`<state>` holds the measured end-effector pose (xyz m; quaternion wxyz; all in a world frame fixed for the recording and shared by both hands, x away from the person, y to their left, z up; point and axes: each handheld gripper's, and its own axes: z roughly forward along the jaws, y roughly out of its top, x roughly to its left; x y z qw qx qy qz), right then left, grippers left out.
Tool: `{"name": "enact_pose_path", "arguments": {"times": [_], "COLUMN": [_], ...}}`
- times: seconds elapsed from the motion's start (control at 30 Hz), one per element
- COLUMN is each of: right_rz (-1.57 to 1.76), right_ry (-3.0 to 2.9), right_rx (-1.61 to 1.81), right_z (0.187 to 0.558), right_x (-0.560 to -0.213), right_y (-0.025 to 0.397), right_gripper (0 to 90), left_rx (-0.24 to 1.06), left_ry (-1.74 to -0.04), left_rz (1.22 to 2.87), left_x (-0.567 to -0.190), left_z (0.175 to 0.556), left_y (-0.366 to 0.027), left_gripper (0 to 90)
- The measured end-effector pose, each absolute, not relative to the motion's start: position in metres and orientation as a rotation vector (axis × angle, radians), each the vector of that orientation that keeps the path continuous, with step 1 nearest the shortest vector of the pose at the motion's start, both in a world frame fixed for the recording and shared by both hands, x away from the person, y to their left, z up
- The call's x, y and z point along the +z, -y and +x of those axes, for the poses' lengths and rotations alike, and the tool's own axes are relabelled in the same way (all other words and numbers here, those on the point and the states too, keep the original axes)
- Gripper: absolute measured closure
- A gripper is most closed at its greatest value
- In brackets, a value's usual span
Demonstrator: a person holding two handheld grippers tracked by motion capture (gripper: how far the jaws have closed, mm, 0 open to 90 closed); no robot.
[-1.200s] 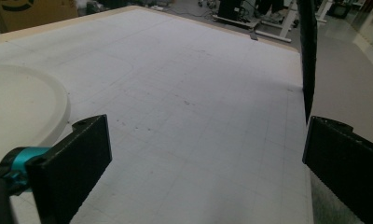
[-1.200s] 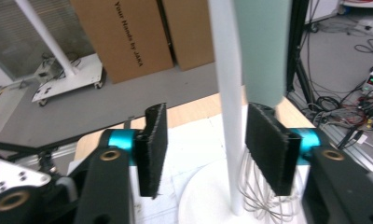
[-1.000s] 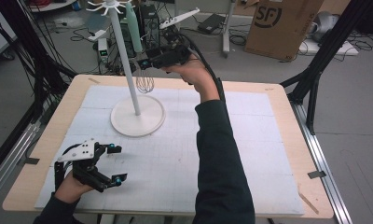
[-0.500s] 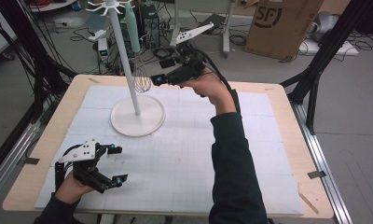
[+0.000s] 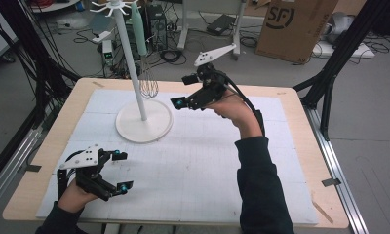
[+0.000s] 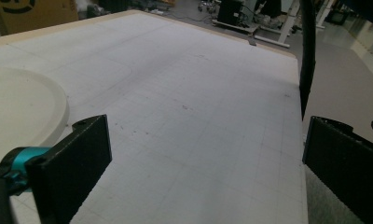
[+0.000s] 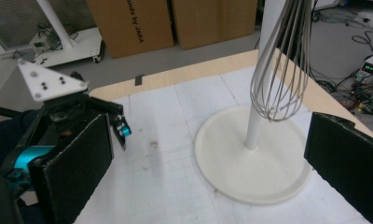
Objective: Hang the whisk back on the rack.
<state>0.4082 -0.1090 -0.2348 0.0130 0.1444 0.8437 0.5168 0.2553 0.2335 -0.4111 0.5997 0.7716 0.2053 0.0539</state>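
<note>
I hold the right gripper (image 5: pixel 183 90) jaws apart near the whisk (image 5: pixel 148 84) hanging on the stand (image 5: pixel 144 119); left gripper (image 5: pixel 121 170) jaws apart, near left on the worktop (image 5: pixel 290 146)

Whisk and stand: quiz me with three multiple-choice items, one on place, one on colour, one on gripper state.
1. Where is the whisk?
A. Lying on the mat
B. Hanging from the stand
C. Held in the left gripper

2. What colour is the stand's base?
A. White
B. Black
C. Red

3. What state is the right gripper in?
A. Shut on the whisk
B. Shut on nothing
C. Open, raised near the whisk

Answers:
1. B: in the high view its wires dangle beside the pole, above the base, handle up toward the hooks.
2. A: the round base shows white in the high view and the right gripper view.
3. C: the right gripper view shows its jaws wide apart, the whisk ahead between them, untouched.
</note>
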Motion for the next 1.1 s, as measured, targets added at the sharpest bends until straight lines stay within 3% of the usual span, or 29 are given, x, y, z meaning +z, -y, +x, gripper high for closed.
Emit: {"name": "enact_pose_path", "arguments": {"times": [1.1], "right_rz": [0.665], "right_ry": [-2.48], "right_rx": [1.582], "right_z": [0.329], "right_x": [-0.308], "right_y": [0.209], "right_gripper": [0.5], "left_rx": [0.186], "left_ry": [-0.562], "left_rz": [1.789], "left_x": [-0.408], "left_z": [0.255], "left_y": [-0.24], "left_gripper": [1.7]}}
